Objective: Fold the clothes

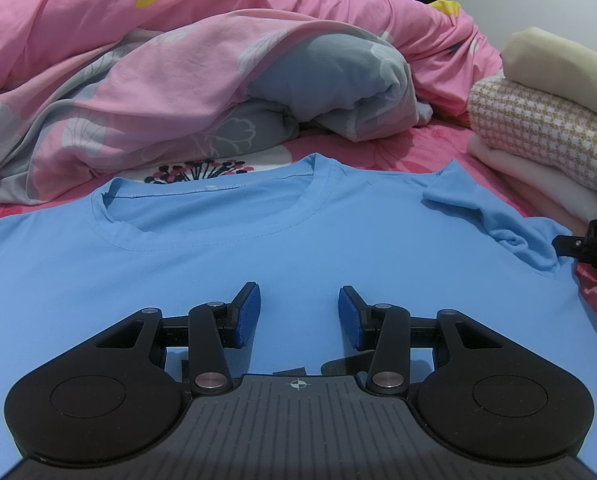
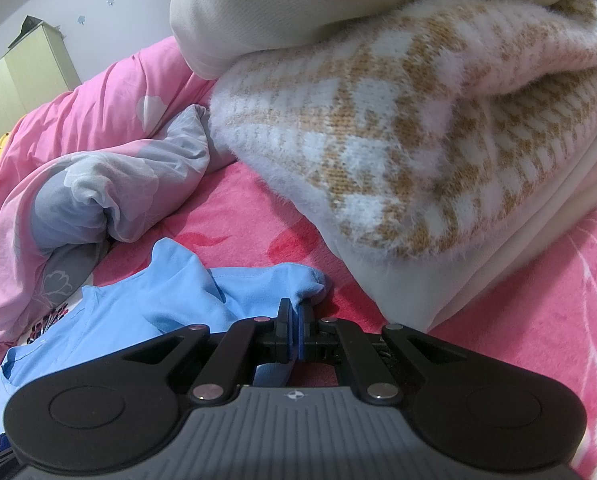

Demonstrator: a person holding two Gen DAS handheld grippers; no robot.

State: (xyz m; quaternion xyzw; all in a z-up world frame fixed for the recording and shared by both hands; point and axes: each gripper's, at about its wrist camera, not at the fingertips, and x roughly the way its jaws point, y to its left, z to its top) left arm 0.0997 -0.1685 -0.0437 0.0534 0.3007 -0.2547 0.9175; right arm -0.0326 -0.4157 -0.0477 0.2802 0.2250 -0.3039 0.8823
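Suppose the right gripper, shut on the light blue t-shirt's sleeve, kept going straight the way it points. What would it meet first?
Probably the bottom cream garment of the folded stack, under the fuzzy white-and-tan knit sweater, just past the right gripper and the pinched sleeve; depth is uncertain.

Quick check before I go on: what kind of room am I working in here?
Most likely a bedroom, working on a bed: a rumpled pink floral duvet lies behind the light blue T-shirt, which is spread on a pink patterned bedsheet, and a pale wooden wardrobe stands by the wall.
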